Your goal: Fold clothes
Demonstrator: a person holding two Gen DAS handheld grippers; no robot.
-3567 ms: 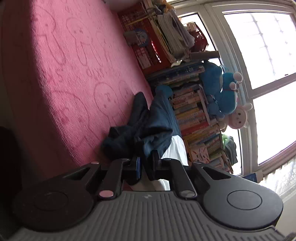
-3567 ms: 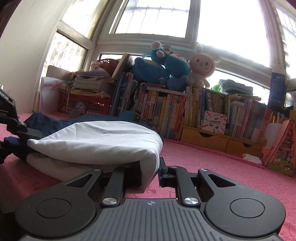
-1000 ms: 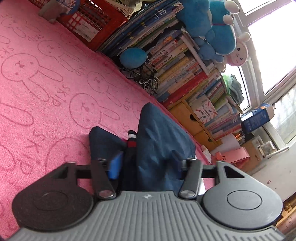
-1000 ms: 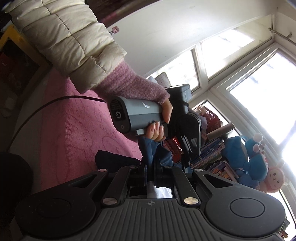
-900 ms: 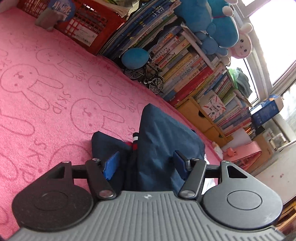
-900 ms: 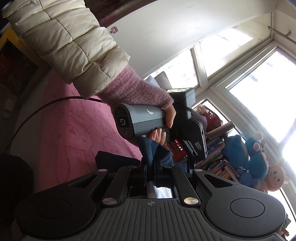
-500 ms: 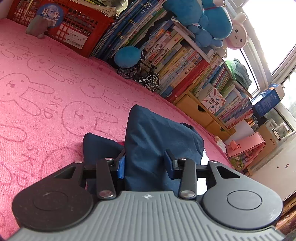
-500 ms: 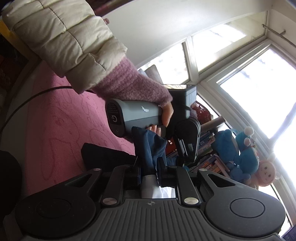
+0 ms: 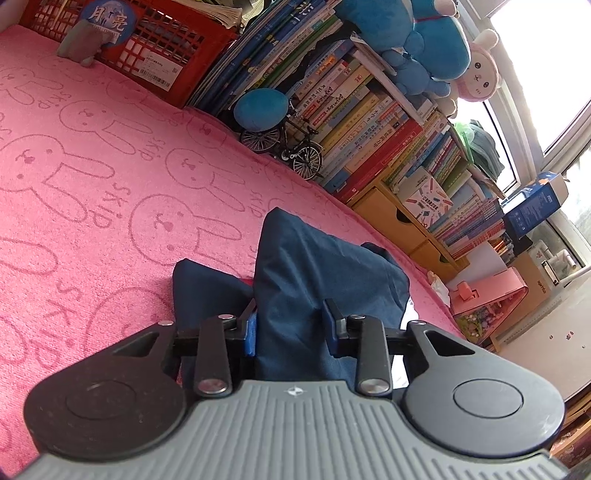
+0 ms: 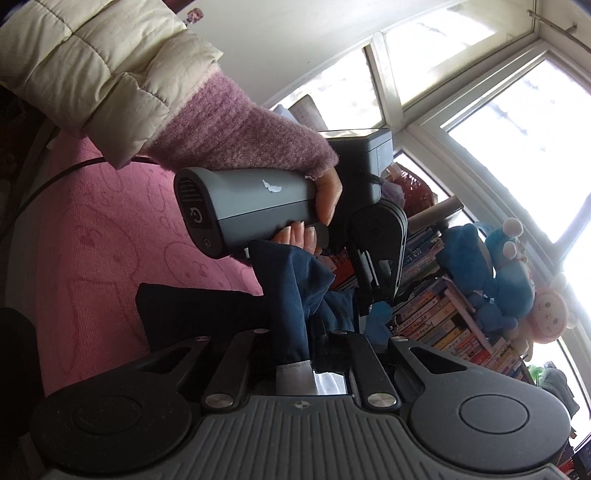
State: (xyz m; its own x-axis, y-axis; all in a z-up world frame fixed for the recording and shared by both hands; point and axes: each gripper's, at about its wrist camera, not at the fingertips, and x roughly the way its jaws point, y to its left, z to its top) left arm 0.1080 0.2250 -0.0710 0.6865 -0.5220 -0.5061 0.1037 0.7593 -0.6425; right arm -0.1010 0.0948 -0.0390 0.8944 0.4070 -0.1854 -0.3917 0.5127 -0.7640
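In the left wrist view, the near part of the navy garment (image 9: 325,280) is covered by the left gripper (image 9: 290,326) body at 6 o'clock. In the right wrist view, the right gripper (image 10: 301,354) fingertips are buried in cloth, so their gap cannot be judged. The cream sleeve (image 10: 92,55) is cut off at 11 o'clock.

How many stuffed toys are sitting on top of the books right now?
3 that I can make out: two blue stuffed toys side by side on the books, and a pink-and-white bunny toy beside them nearer the window. Others may be hidden behind them.
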